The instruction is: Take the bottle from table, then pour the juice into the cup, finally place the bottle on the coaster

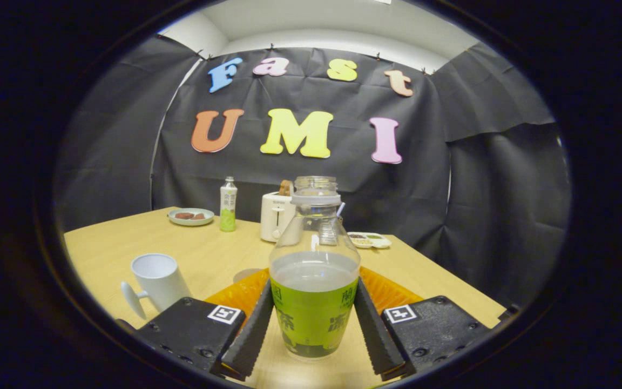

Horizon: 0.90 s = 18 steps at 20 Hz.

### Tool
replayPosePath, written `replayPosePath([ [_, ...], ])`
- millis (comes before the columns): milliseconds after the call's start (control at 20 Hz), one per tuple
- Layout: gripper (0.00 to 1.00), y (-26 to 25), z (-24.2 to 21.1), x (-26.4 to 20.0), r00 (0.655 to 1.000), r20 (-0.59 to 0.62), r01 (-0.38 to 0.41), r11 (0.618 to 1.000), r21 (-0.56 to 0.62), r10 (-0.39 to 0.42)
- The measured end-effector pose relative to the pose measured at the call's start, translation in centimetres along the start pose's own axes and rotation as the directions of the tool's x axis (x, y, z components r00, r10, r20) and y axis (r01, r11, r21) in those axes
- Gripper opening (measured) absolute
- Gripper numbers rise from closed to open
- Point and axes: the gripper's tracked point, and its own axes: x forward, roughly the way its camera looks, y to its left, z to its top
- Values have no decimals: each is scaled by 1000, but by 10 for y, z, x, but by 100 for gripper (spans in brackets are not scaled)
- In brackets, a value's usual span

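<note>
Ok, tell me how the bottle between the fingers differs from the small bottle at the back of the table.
The near bottle has no cap, its mouth open; the far bottle wears a white cap. The near bottle stands between the fingers of the hand-held gripper, which press on its label from both sides; the far bottle stands free beside the toaster. Both are upright, clear, with green labels.

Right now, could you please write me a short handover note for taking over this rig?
Gripper: fingers pressed on both sides of the bottle, upright, uncapped, part full.
Cup: on the table, beside the left finger; contents can't be told.
Coaster: probably the round disc just behind the bottle.
Done: bottle grasped.
Left: pour, then set bottle on coaster.
</note>
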Motion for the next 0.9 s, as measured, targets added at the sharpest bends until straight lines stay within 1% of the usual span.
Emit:
replayPosePath([
  [250,82,-24,15,-17,998,18,67,988,-141,-65],
  [550,82,-52,12,-29,990,-10,134,956,-259,-142],
  [750,82,-63,11,-27,982,-25,165,916,-366,-187],
  [900,82,-65,12,-27,978,-19,178,875,-451,-209],
])
